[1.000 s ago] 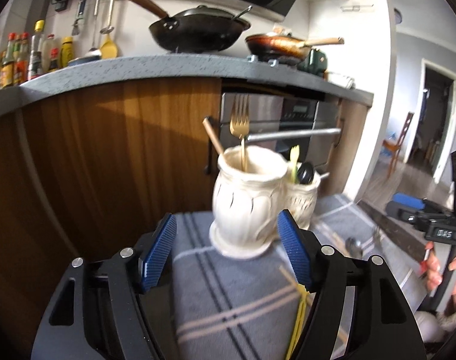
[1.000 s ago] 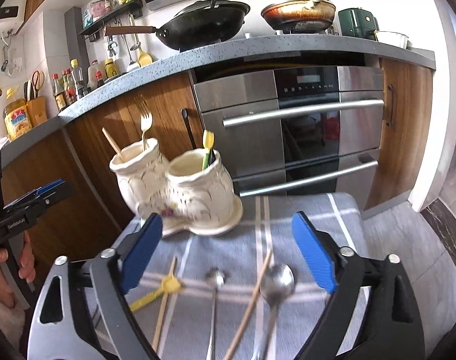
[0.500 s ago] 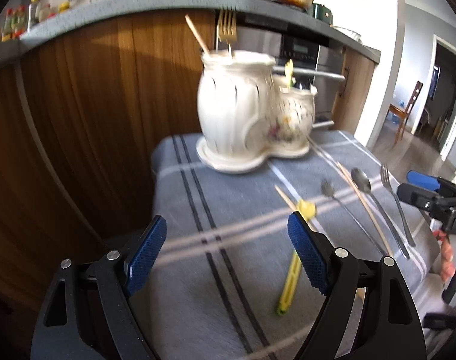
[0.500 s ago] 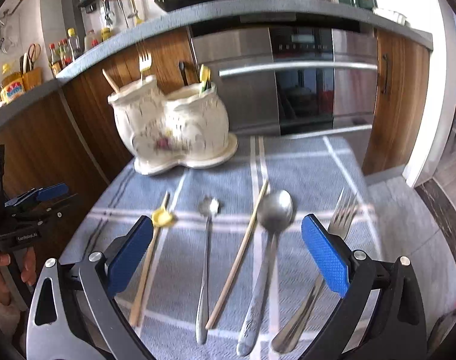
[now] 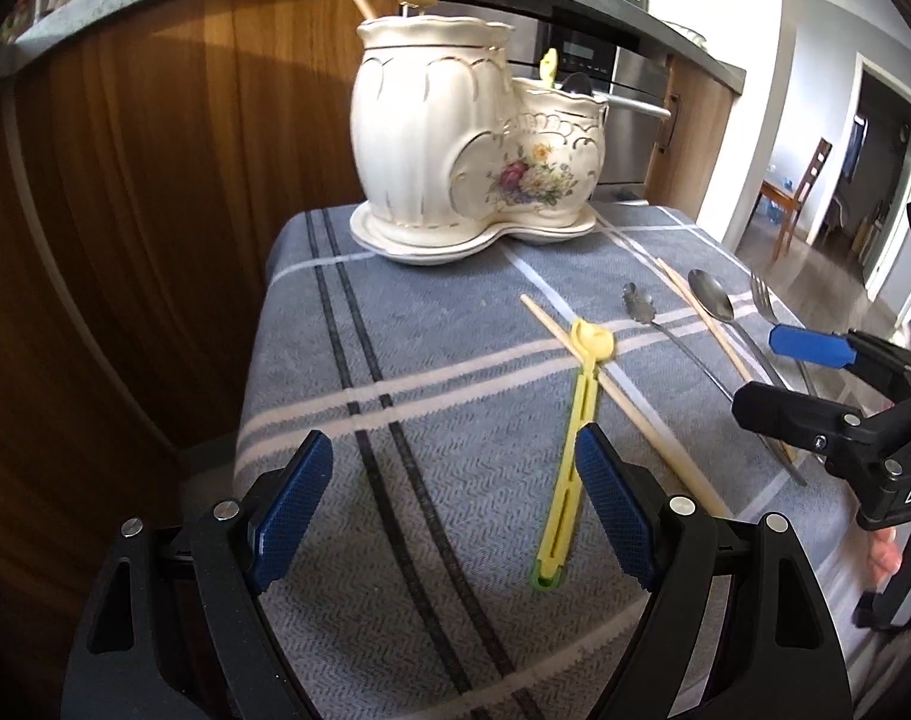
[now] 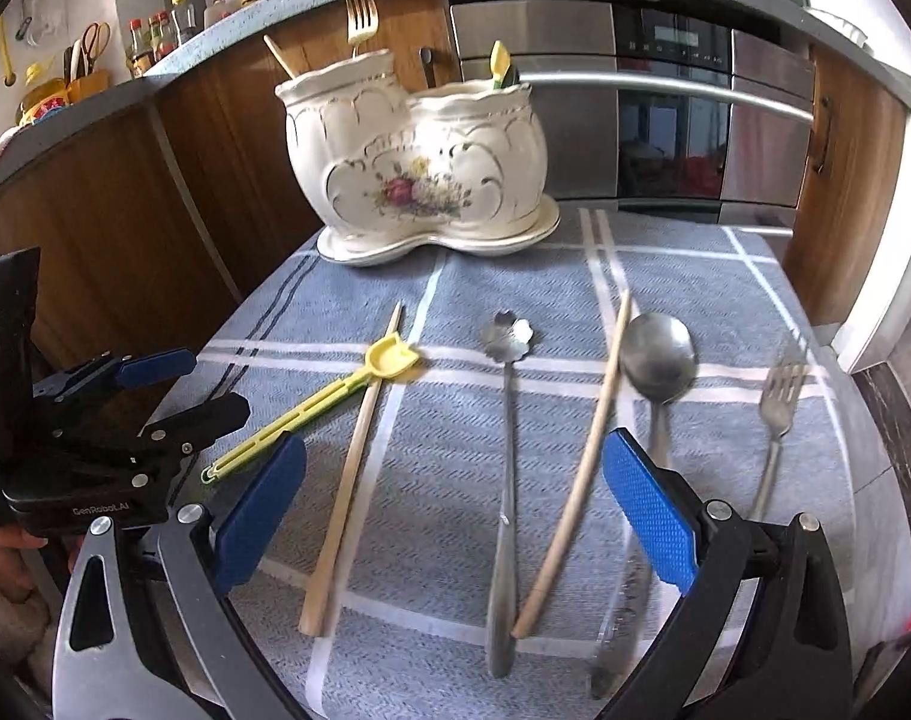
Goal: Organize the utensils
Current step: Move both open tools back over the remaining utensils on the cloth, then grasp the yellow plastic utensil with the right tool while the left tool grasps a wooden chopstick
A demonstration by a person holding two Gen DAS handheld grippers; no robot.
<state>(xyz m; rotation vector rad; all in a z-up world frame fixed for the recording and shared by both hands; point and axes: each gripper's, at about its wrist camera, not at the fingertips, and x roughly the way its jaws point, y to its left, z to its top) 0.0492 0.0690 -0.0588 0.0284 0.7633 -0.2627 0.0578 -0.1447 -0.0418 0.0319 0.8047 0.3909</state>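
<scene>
A white ceramic two-pot utensil holder stands at the far end of a grey-blue checked cloth; a gold fork and a chopstick stick out of it. On the cloth lie a yellow plastic spoon, two wooden chopsticks, a flower-shaped small spoon, a large steel spoon and a steel fork. My left gripper is open and empty, low over the cloth's left side beside the yellow spoon's handle. My right gripper is open and empty over the near ends of the utensils.
The cloth covers a small table that ends close on the left and near sides. Wooden cabinets and a steel oven stand behind under the counter. Each gripper shows in the other's view: the right, the left.
Both grippers have pulled back from the holder and dropped lower toward the cloth, so the loose utensils now lie close in front of them. Both stayed open and empty.
</scene>
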